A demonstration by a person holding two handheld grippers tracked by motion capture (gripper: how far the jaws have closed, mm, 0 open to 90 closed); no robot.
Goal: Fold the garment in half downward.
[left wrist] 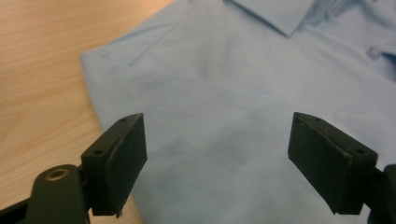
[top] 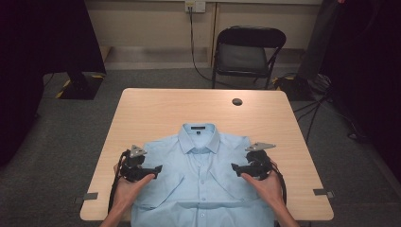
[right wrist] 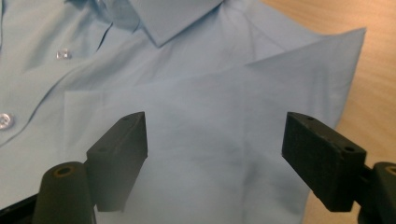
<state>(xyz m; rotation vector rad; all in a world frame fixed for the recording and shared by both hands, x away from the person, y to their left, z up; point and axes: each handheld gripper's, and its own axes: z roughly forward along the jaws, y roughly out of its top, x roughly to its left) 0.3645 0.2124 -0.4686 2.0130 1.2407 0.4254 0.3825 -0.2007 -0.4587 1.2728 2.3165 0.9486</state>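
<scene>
A light-blue shirt [top: 203, 177] lies flat, front up and buttoned, on the wooden desk [top: 151, 109], collar [top: 199, 135] toward the far edge and sleeves folded inward. The left gripper [top: 158, 168] is held over the shirt's left side with its jaws released and spread wide; cloth lies between and beyond them, the desk just outside the left jaw. The right gripper [top: 233, 167] is held over the opposite side, jaws likewise released, the collar ahead of them. A folding chair [top: 248, 54] stands beyond the desk.

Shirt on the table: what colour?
Plain light blue shirt; shows best in the high view.
</scene>
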